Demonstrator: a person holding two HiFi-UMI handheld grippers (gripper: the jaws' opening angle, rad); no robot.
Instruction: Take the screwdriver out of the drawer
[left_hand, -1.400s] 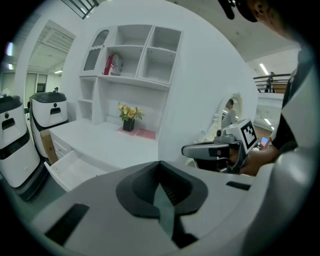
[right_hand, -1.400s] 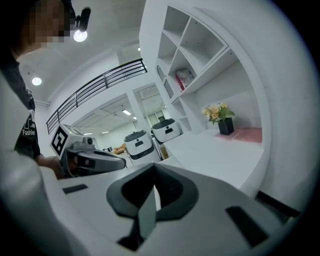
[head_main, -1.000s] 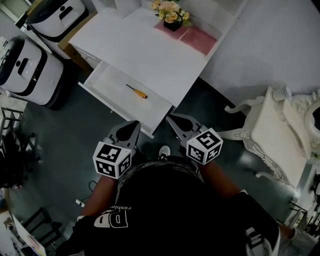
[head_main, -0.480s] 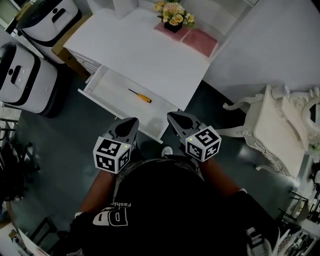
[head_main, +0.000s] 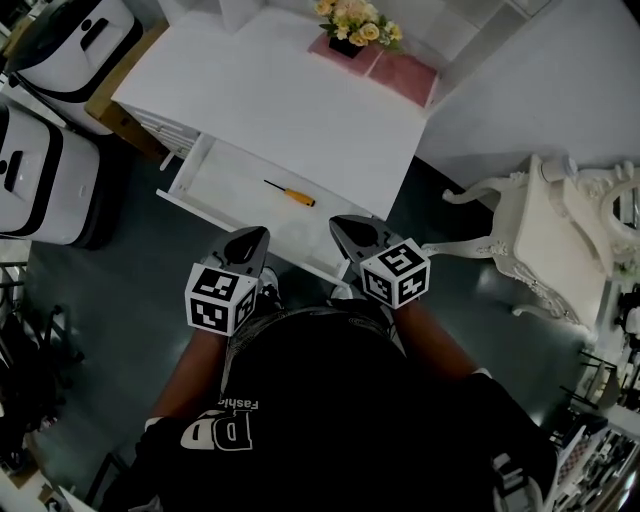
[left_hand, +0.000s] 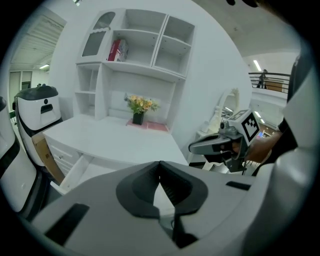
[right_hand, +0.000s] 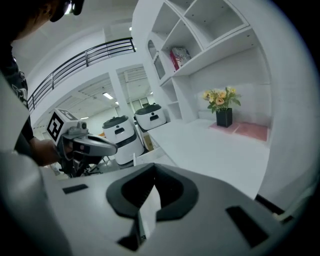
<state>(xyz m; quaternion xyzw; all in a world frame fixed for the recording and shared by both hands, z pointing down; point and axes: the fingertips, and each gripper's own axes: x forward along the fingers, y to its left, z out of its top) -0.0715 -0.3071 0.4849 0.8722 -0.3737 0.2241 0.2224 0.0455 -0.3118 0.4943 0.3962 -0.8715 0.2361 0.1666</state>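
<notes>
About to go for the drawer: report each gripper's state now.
Left gripper: closed, holding nothing.
Right gripper: closed, holding nothing.

Staged home corner inside big hall: white wooden desk (head_main: 270, 90), white shelf hutch (left_hand: 159, 47), ornate white chair (head_main: 550, 240), black mezzanine railing (right_hand: 90, 55), rounded white machines (head_main: 40, 170).

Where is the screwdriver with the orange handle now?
In the head view, the orange-handled screwdriver lies in the open white drawer, right of its middle, near the white desk's front edge.
</notes>
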